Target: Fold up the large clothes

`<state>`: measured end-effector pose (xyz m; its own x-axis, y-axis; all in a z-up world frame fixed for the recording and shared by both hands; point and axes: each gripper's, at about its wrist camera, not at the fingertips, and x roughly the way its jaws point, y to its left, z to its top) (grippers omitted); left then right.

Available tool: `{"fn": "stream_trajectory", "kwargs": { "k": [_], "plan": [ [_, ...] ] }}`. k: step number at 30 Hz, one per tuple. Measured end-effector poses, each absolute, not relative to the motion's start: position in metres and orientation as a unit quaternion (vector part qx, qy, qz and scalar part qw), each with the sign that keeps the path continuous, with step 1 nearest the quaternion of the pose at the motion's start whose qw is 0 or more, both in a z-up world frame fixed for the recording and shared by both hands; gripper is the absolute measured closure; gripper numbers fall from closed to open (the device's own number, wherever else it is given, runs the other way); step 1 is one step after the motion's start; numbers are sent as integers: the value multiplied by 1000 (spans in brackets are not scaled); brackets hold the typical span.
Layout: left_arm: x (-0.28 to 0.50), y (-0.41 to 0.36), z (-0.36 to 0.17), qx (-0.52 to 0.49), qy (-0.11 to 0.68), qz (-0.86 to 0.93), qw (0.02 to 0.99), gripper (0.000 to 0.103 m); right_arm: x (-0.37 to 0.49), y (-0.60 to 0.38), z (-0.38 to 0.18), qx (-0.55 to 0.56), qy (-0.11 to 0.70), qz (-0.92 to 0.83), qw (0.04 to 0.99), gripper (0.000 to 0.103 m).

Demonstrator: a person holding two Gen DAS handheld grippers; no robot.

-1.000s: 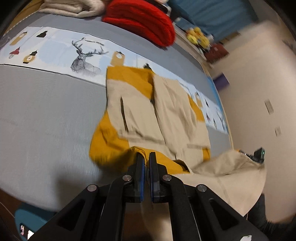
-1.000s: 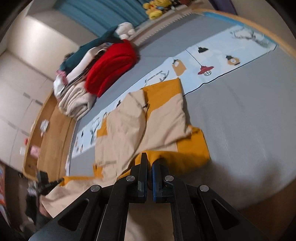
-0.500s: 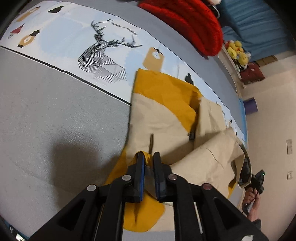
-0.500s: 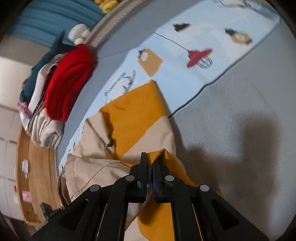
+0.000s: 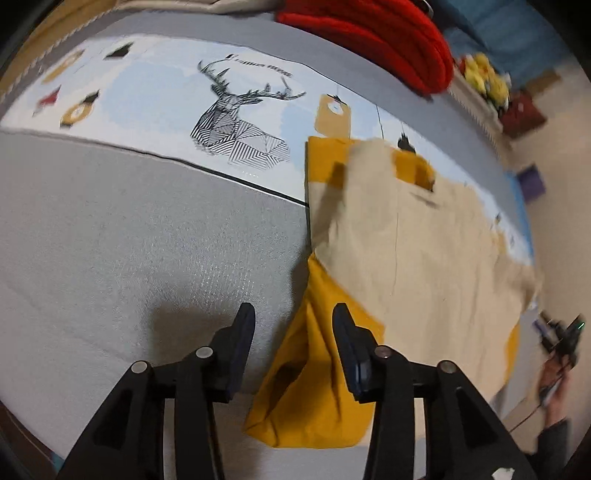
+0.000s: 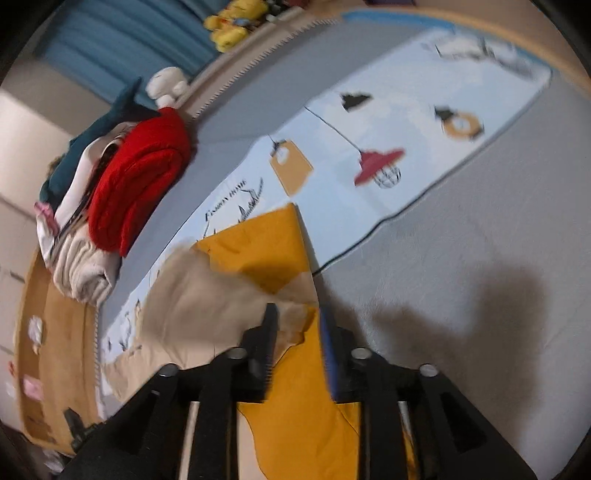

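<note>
A large mustard-yellow and beige garment lies folded over on the grey bed cover. In the left wrist view my left gripper is open just above the garment's yellow near corner, with nothing between its fingers. In the right wrist view the same garment shows blurred, and my right gripper is open over its yellow and beige edge, empty.
A pale blue printed strip with a deer drawing crosses the bed. Folded red and cream clothes are stacked at the far side, also in the right wrist view. Yellow plush toys sit beyond. A person's hand is at the far right.
Both grippers have opened and let go of the garment's lifted edge. It now lies folded over on the rest of the garment.
</note>
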<state>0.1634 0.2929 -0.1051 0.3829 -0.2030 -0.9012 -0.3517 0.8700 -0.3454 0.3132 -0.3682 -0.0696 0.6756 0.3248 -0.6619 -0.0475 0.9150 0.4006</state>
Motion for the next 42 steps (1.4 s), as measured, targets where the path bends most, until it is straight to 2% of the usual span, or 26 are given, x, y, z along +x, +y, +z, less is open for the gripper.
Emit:
{"fn": "stream_trajectory", "kwargs": {
  "k": [1, 2, 9, 18, 21, 23, 24, 26, 29, 33, 34, 36, 39, 42],
  "plan": [
    [165, 289, -105, -242, 553, 46, 796, 60, 312, -363, -72, 155, 394, 102, 900, 41],
    [165, 287, -105, -240, 551, 45, 798, 58, 313, -359, -75, 141, 400, 103, 900, 36],
    [186, 266, -112, -217, 545, 38, 809, 55, 328, -339, -118, 93, 463, 114, 874, 36],
    [208, 239, -128, -146, 544, 53, 825, 55, 335, -325, -140, 42, 484, 109, 867, 36],
    [212, 234, -133, -133, 548, 51, 824, 55, 334, -318, -144, 17, 483, 107, 869, 46],
    [214, 233, -136, -132, 550, 51, 823, 55, 334, -316, -144, 15, 484, 110, 868, 69],
    [215, 233, -137, -132, 550, 53, 823, 55, 334, -315, -143, 15, 483, 109, 869, 72],
    [218, 236, -140, -139, 548, 56, 823, 55, 333, -315, -139, 12, 476, 108, 873, 88],
    [221, 237, -141, -149, 547, 57, 822, 57, 327, -315, -128, 14, 458, 113, 882, 94],
    [224, 236, -140, -155, 544, 59, 823, 61, 316, -309, -111, 1, 429, 119, 896, 97],
    [225, 236, -140, -154, 543, 59, 824, 64, 313, -308, -107, 0, 422, 120, 899, 98],
    [225, 236, -138, -156, 540, 55, 825, 93, 310, -308, -101, 2, 412, 119, 903, 98],
    [225, 239, -124, -156, 521, 58, 837, 99, 304, -305, -88, 10, 390, 124, 912, 99],
    [222, 246, -96, -169, 468, 70, 864, 99, 295, -305, -67, 18, 340, 130, 931, 99]
  ]
}}
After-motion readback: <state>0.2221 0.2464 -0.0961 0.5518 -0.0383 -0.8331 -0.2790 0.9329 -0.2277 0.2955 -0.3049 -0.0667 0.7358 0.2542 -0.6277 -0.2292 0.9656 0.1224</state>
